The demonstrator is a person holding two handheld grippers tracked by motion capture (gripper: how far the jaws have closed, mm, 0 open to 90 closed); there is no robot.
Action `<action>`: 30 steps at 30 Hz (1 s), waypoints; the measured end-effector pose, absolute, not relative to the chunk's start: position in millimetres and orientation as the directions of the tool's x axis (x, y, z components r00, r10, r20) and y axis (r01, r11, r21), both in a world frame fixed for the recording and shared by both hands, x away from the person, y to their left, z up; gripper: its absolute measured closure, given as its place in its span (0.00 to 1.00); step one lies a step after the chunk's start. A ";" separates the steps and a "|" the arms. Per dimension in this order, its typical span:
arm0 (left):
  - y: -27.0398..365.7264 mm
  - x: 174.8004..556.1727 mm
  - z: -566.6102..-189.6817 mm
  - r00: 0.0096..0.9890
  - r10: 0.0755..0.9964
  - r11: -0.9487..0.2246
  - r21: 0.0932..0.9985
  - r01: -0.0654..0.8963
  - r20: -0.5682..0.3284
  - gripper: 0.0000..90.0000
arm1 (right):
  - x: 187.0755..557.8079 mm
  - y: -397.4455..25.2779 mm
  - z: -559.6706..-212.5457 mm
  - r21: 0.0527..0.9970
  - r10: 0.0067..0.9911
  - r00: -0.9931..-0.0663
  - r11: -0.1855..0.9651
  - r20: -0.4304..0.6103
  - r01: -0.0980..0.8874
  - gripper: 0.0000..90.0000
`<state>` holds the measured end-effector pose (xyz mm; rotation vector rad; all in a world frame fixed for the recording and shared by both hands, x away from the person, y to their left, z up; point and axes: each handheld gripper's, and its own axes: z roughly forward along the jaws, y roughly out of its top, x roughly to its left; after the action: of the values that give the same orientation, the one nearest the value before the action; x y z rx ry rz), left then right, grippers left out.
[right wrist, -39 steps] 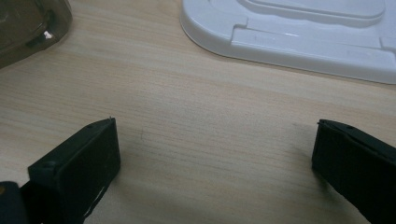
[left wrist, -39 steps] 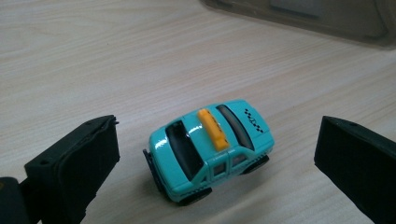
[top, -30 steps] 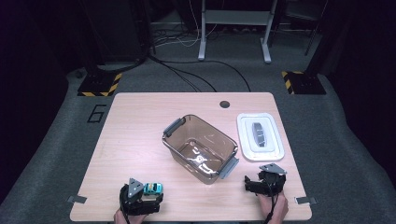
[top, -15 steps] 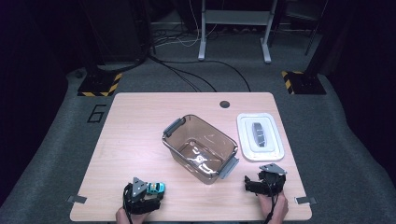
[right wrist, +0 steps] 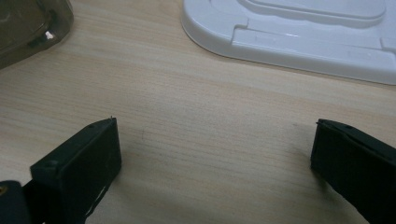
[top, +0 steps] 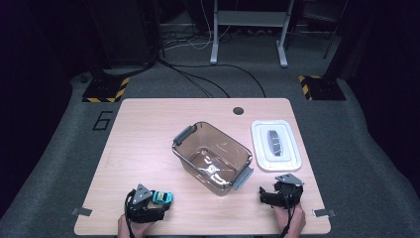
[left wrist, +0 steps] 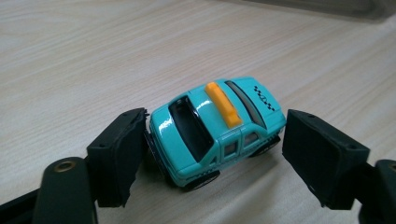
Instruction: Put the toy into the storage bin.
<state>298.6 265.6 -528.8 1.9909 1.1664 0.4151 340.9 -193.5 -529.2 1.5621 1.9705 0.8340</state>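
Left gripper [left wrist: 212, 154] straddling a small teal die-cast toy taxi with an orange roof bar [left wrist: 215, 130]; grip not closed.

Taxi sits on the pale wooden table [top: 148, 134] between the left jaws: one pad touches its front, the other stands just off its rear (likely lining up for an end-to-end pinch). Ahead and right, the clear brown plastic bin with grey latches [top: 212, 156], probably the destination. Beyond it, the white plastic lid [right wrist: 299, 32]. Right gripper [right wrist: 215, 161] spread wide, holding nothing.
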 end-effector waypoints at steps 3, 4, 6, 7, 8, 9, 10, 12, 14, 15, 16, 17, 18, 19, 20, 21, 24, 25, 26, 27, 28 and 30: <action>260.1 295.2 -529.4 0.488 0.866 -0.250 0.755 0.606 -0.105 0.13 | 340.9 -193.6 -529.2 0.719 0.974 -0.227 0.159 -0.002 0.676 0.01; 257.5 294.1 -529.2 0.469 0.878 -0.247 0.750 0.614 -0.095 0.10 | 340.9 -193.6 -529.3 0.720 0.974 -0.227 0.160 -0.003 0.676 0.01; 252.3 292.9 -529.4 0.441 0.892 -0.234 0.741 0.630 -0.093 0.06 | 341.0 -193.6 -529.3 0.720 0.974 -0.228 0.160 -0.003 0.676 0.01; 249.6 292.6 -529.3 0.431 0.899 -0.234 0.739 0.631 -0.084 0.05 | 340.9 -193.6 -529.3 0.719 0.974 -0.227 0.160 -0.002 0.676 0.01; 247.4 292.6 -529.3 0.420 0.904 -0.229 0.739 0.634 -0.081 0.05 | 340.9 -193.5 -529.2 0.719 0.974 -0.227 0.159 -0.002 0.676 0.01; 245.6 293.4 -529.5 0.410 0.909 -0.224 0.738 0.636 -0.077 0.05 | 340.9 -193.6 -529.2 0.719 0.974 -0.227 0.159 -0.002 0.676 0.01; 243.9 294.0 -529.2 0.399 0.914 -0.219 0.737 0.639 -0.075 0.05 | 340.9 -193.6 -529.2 0.719 0.974 -0.228 0.160 -0.003 0.676 0.01; 241.0 295.8 -528.6 0.392 0.918 -0.225 0.731 0.644 -0.062 0.06 | 340.9 -193.6 -529.2 0.719 0.974 -0.227 0.160 -0.002 0.676 0.01; 237.8 298.1 -528.8 0.391 0.920 -0.242 0.728 0.642 -0.039 0.07 | 340.9 -193.6 -529.2 0.719 0.974 -0.227 0.159 -0.002 0.676 0.01; 236.2 299.2 -529.3 0.386 0.922 -0.246 0.732 0.636 -0.026 0.10 | 341.0 -193.6 -529.2 0.719 0.974 -0.228 0.160 -0.002 0.676 0.01; 235.4 300.2 -529.3 0.390 0.921 -0.257 0.729 0.634 -0.015 0.11 | 340.9 -193.5 -529.2 0.719 0.974 -0.227 0.159 -0.002 0.676 0.01; 235.6 300.8 -529.1 0.392 0.920 -0.261 0.732 0.630 -0.010 0.13 | 340.9 -193.5 -529.2 0.719 0.974 -0.227 0.159 -0.002 0.676 0.01; 236.0 300.7 -529.0 0.390 0.921 -0.257 0.737 0.626 -0.011 0.16 | 341.0 -193.6 -529.2 0.719 0.974 -0.228 0.160 -0.002 0.676 0.01; 236.7 300.8 -528.9 0.391 0.920 -0.257 0.743 0.618 -0.007 0.19 | 340.9 -193.6 -529.2 0.719 0.974 -0.227 0.159 -0.001 0.677 0.01; 238.2 300.7 -528.3 0.413 0.911 -0.272 0.740 0.615 -0.008 0.24 | 340.9 -193.6 -529.2 0.719 0.974 -0.227 0.159 -0.001 0.677 0.01; 239.2 300.8 -528.6 0.424 0.906 -0.278 0.743 0.609 -0.009 0.24 | 340.9 -193.6 -529.2 0.719 0.974 -0.228 0.159 -0.001 0.676 0.01; 243.5 302.8 -528.8 0.478 0.878 -0.313 0.746 0.588 -0.008 0.24 | 340.9 -193.6 -529.2 0.719 0.974 -0.227 0.159 -0.001 0.677 0.01; 245.2 304.1 -528.7 0.501 0.865 -0.330 0.746 0.579 -0.006 0.24 | 340.9 -193.5 -529.2 0.719 0.974 -0.227 0.158 -0.001 0.677 0.01; 248.0 305.5 -528.5 0.530 0.848 -0.351 0.743 0.570 -0.007 0.24 | 340.9 -193.6 -529.2 0.719 0.974 -0.227 0.159 -0.001 0.677 0.01; 250.3 307.0 -528.4 0.536 0.844 -0.345 0.744 0.572 -0.021 0.24 | 340.9 -193.6 -529.2 0.719 0.974 -0.227 0.159 -0.001 0.677 0.01; 253.3 309.4 -528.1 0.564 0.825 -0.369 0.742 0.559 -0.014 0.24 | 340.9 -193.6 -529.2 0.719 0.974 -0.227 0.158 -0.001 0.677 0.01; 255.1 311.0 -528.5 0.575 0.818 -0.372 0.746 0.553 -0.019 0.24 | 340.9 -193.6 -529.2 0.719 0.974 -0.228 0.159 -0.001 0.677 0.01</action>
<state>311.0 255.1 -528.5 2.0770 1.0893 0.4638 340.9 -193.6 -529.2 1.5631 1.9712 0.8351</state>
